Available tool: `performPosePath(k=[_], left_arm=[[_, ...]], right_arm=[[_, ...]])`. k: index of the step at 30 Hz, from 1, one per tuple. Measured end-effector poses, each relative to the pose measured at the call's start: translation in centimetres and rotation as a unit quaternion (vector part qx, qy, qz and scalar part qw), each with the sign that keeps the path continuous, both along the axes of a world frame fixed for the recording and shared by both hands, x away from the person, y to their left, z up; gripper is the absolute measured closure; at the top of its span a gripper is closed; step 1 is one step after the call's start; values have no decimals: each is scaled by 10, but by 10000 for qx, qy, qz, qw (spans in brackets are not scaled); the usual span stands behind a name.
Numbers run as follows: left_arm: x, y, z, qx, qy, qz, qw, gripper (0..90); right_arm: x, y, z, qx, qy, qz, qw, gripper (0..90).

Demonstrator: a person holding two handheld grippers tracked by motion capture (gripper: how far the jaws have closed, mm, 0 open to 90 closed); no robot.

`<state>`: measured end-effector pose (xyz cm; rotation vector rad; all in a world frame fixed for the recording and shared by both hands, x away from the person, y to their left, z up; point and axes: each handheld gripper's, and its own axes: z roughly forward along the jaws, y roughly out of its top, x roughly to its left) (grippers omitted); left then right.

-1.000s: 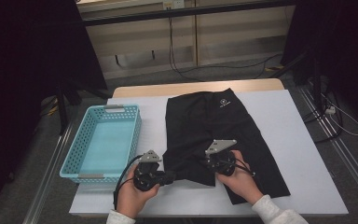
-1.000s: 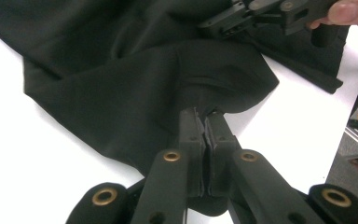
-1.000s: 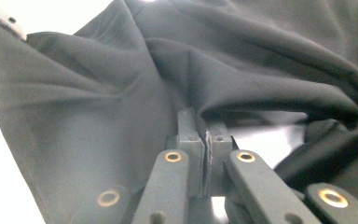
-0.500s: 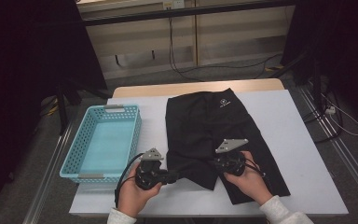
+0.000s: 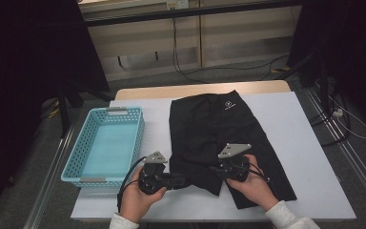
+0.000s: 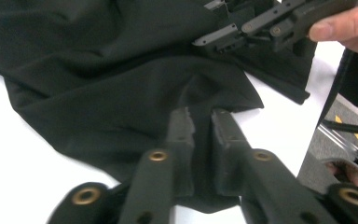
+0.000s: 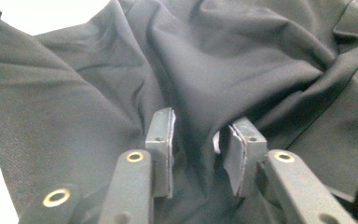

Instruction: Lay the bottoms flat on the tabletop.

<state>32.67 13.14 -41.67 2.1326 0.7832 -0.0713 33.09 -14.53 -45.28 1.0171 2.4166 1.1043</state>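
A pair of black shorts (image 5: 219, 119) lies flat on the white table (image 5: 290, 124), waistband at the far end. My left gripper (image 5: 183, 180) is at the near left hem. Its jaws have just been opening, and in the left gripper view (image 6: 201, 116) they stand slightly apart with a ridge of black cloth (image 6: 98, 70) between them. My right gripper (image 5: 214, 168) lies on the middle of the shorts, near the crotch. Its jaws have also just been opening. In the right gripper view (image 7: 200, 126) a loose fold of cloth (image 7: 261, 56) rises in the gap, and the pads do not press on it.
An empty light-blue mesh basket (image 5: 140, 138) stands on the table's left side, close beside the left hand. The table's near edge runs just below both hands. Bare white tabletop lies right of the shorts. The right gripper (image 6: 242, 32) also shows across the cloth in the left gripper view.
The right gripper has shifted slightly to the right and toward the near edge. The left hand has stayed where it was. The shorts lie much as before.
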Motion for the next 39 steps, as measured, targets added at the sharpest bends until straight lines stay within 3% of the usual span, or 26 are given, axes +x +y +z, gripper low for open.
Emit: performPosePath(k=[2, 4, 7, 13, 20, 25, 29, 39], left_arm=[[0, 1, 2, -16, -244, 116, 9996, 683], [2, 2, 3, -47, -357, 292, 9989, 534], [6, 3, 0, -18, -548, 534, 9971, 379], [17, 3, -7, 230, -803, 846, 9929, 290], [34, -2, -13, 293, -750, 1123, 9904, 295], [50, -2, -17, 379, -728, 1424, 9864, 353], [61, -1, -21, 482, -710, 1508, 9848, 422], [87, -9, -40, 602, -460, 1639, 9836, 588]], right_arm=[[0, -1, 2, -8, -58, -37, 10000, 604], [-1, -4, 5, -3, -146, -97, 9998, 582], [-1, -8, 9, 31, -209, -166, 9996, 559], [-6, -8, 11, 21, -267, -117, 9996, 548], [-11, -8, 17, 68, -346, -69, 9994, 522], [-16, -4, 14, 77, -293, 102, 9995, 461], [-21, 1, 12, 100, -268, 272, 9992, 430], [-27, 9, 6, 14, -163, 508, 9986, 412]])
